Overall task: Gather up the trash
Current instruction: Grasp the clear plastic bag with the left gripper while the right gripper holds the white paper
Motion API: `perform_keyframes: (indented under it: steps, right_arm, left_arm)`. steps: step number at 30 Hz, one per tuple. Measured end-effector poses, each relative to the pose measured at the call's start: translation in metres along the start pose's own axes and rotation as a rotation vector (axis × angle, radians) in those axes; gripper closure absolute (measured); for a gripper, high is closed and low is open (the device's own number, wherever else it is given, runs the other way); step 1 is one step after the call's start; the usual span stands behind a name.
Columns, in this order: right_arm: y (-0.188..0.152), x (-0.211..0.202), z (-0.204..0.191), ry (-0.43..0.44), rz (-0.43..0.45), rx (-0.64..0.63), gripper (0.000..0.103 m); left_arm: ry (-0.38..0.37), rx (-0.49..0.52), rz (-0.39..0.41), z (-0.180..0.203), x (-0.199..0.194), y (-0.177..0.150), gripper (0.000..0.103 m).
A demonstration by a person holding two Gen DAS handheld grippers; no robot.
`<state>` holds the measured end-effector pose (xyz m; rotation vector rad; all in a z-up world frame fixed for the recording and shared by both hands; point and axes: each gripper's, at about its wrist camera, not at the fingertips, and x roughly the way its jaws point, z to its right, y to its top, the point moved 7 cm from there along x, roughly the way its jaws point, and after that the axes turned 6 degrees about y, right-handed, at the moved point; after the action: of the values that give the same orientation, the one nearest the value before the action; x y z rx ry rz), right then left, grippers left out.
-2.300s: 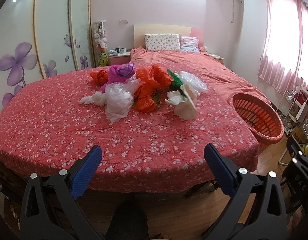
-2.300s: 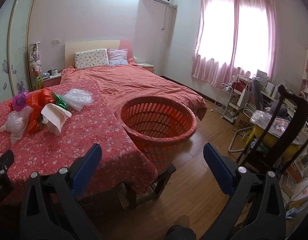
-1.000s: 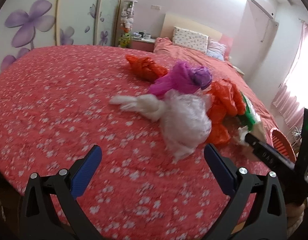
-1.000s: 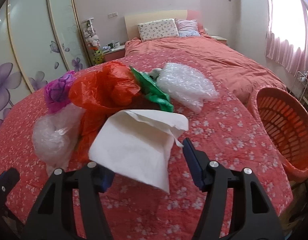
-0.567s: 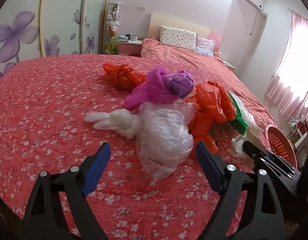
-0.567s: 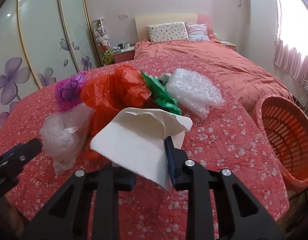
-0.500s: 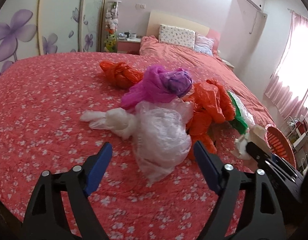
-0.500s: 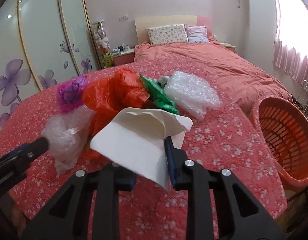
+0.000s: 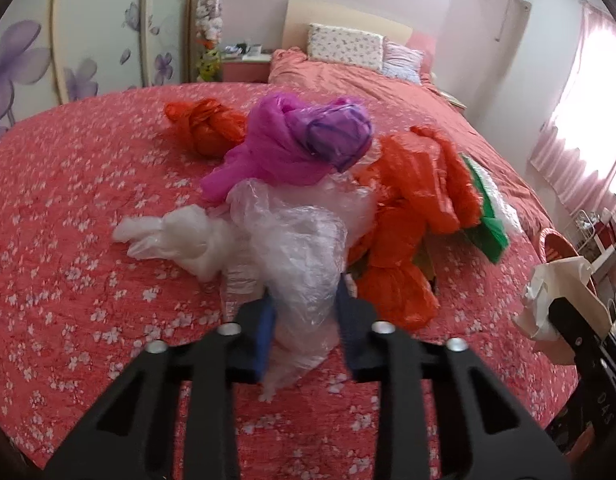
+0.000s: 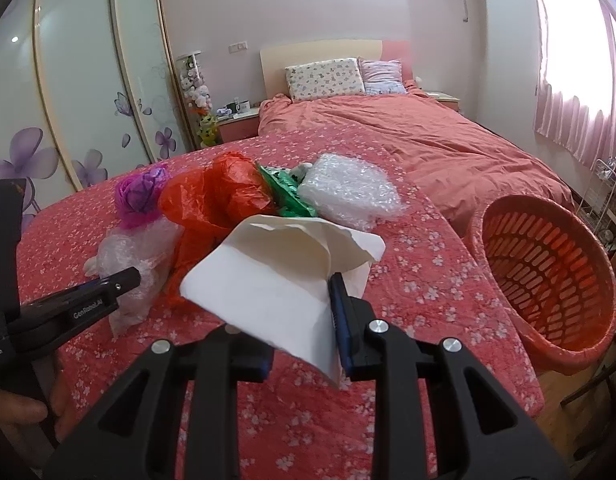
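Observation:
A pile of trash lies on the red flowered cloth (image 9: 68,208). My left gripper (image 9: 304,324) is shut on a clear plastic bag (image 9: 304,264) at the pile's near side; the bag also shows in the right wrist view (image 10: 136,256). Behind it lie a purple bag (image 9: 304,144), orange bags (image 9: 411,208), a white bag (image 9: 176,236) and a green scrap (image 9: 487,216). My right gripper (image 10: 302,320) is shut on a white paper bag (image 10: 280,272) and holds it above the cloth. An orange basket (image 10: 547,276) stands at the right.
Bubble wrap (image 10: 347,192) lies at the pile's far side. A bed with pillows (image 10: 323,76) stands behind. Wardrobe doors with purple flowers (image 10: 68,92) line the left wall. A wire rack (image 10: 603,196) and pink curtains (image 10: 579,80) are at the right.
My left gripper has moved in and shut on the clear plastic bag. My right gripper stays shut on the white paper bag and has lifted back slightly.

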<state>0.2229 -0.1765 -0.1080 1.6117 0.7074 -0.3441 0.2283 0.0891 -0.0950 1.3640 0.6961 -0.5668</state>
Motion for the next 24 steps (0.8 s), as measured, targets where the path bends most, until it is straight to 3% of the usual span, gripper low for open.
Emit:
perform_keyframes:
  steps: [4, 24]
  right_arm:
    - [0.004, -0.01, 0.004, 0.0, 0.017, 0.005, 0.078]
    - [0.026, -0.065, 0.004, 0.011, 0.127, -0.002, 0.078]
  left_arm:
    - [-0.02, 0.024, 0.045, 0.003, -0.019, 0.005, 0.085]
    - [-0.112, 0.032, 0.215, 0.024, -0.114, 0.032, 0.086]
